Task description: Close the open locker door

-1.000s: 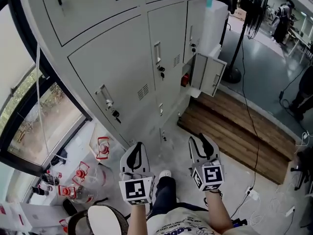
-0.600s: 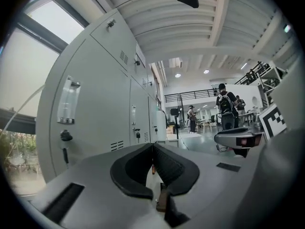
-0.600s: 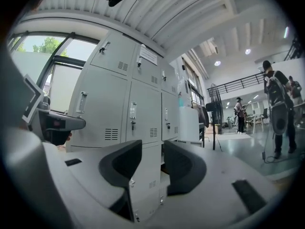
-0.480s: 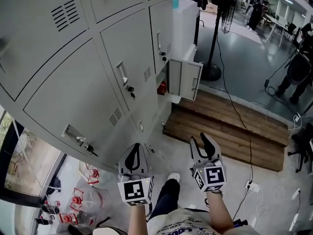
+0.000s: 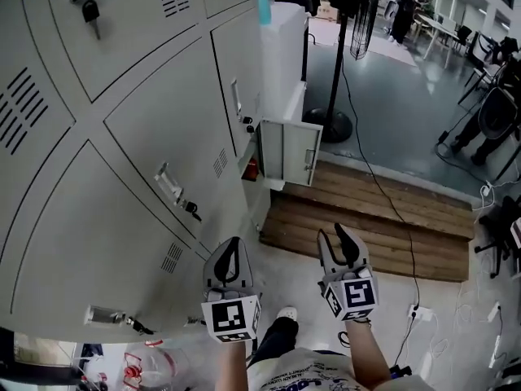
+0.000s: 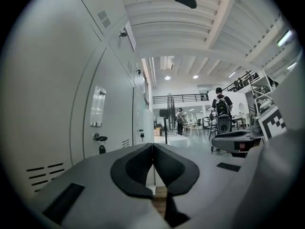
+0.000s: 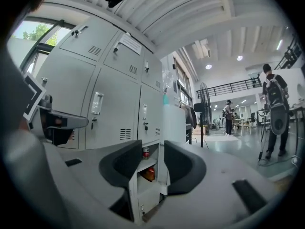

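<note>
The open locker door (image 5: 291,151) is a small grey door swung out from the low end of the grey locker bank (image 5: 155,137), above a wooden platform. Red items sit inside its compartment (image 7: 147,170), seen between the right jaws. Both grippers are held low in front of the person, well short of the door. My left gripper (image 5: 231,243) is shut with nothing in it, its tips meeting (image 6: 152,146). My right gripper (image 5: 334,233) stands open and empty (image 7: 153,144), pointing at the open compartment.
A wooden platform (image 5: 383,218) lies below the open door. A white cabinet (image 5: 283,47) and a standing fan (image 5: 338,63) stand beyond it, with a cable (image 5: 383,194) trailing over the floor. Keys hang from closed locker doors (image 5: 192,209). People stand far back in the hall.
The view has swung along the lockers: the bank now fills the left side and the open door sits nearer and further left. Both grippers keep their places and jaw states.
</note>
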The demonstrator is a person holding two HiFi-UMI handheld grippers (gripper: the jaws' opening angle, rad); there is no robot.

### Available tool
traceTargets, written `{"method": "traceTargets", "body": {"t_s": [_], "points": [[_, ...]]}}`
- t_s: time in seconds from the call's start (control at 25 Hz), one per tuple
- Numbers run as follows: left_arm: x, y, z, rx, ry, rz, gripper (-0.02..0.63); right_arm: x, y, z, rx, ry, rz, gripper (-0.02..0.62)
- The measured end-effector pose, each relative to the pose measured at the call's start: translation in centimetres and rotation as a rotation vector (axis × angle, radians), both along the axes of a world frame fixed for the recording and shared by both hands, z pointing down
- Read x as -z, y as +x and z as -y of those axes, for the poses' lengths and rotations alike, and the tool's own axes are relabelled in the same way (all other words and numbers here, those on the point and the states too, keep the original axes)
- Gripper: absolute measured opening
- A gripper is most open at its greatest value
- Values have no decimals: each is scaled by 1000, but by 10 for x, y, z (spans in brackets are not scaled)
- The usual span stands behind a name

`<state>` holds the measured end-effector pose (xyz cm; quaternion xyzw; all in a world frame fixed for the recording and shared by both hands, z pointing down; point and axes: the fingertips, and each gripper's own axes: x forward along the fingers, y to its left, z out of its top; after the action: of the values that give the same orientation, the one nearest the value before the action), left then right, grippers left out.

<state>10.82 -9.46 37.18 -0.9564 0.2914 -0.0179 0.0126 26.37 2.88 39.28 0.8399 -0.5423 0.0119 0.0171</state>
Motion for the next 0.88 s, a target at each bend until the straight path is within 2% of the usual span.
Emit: {"method": "traceTargets", "body": {"t_s": [0.4, 0.6, 0.88], "points": [[-9, 75, 60, -75, -11, 4, 5, -6, 65, 50, -73, -24, -12, 146], [-16, 101, 74, -95, -24, 11, 5, -12, 87, 58, -102, -47, -20, 146], [-16, 151, 89, -104, -29, 27, 5, -13, 133, 76, -97, -44, 2, 146]]}}
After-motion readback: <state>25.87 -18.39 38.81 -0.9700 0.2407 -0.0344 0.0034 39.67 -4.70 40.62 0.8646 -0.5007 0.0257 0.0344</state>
